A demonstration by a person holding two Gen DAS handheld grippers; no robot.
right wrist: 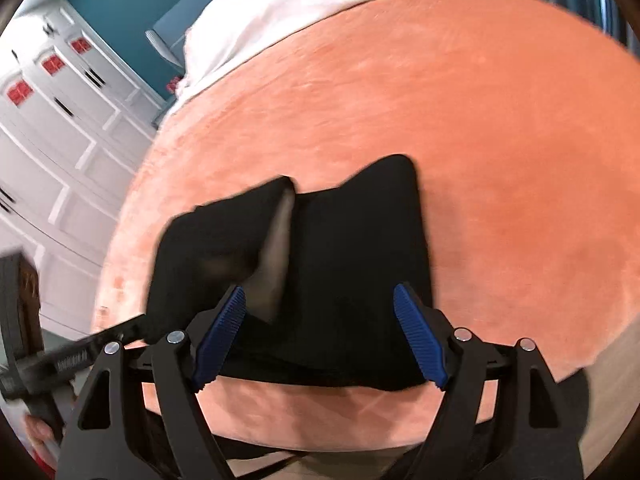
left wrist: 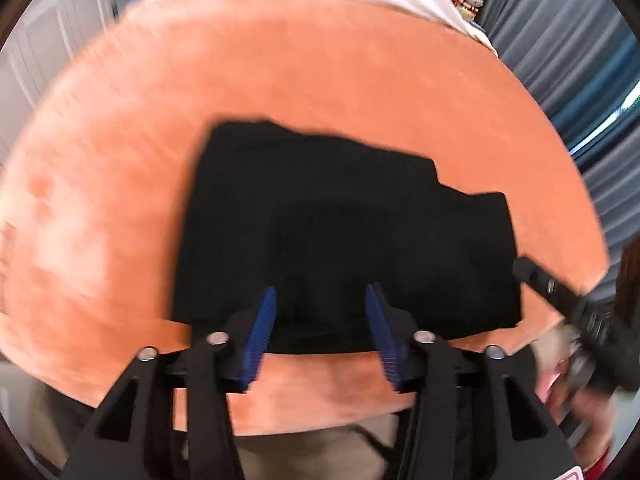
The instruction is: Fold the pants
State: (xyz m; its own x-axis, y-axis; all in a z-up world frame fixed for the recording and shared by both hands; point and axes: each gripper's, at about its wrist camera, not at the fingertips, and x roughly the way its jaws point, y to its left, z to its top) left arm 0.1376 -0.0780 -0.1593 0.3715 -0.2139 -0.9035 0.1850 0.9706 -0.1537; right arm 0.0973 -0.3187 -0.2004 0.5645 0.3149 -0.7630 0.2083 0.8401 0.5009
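Note:
The black pants [left wrist: 344, 236] lie folded into a compact block on the orange blanket [left wrist: 280, 80] near its front edge. My left gripper [left wrist: 322, 300] is open above the pants' near edge and holds nothing. In the right wrist view the pants [right wrist: 344, 264] show a fold gap with grey lining [right wrist: 276, 264] at the left. My right gripper [right wrist: 320, 300] is open above the near part of the pants and holds nothing. The right gripper also shows at the right edge of the left wrist view [left wrist: 560, 292].
The orange blanket [right wrist: 480, 120] covers a bed, with a white sheet [right wrist: 280, 4] at its far end. White panelled cabinets [right wrist: 60, 120] stand at the left. Grey curtains [left wrist: 580, 60] hang at the right. The bed's front edge [right wrist: 340, 420] is close below the grippers.

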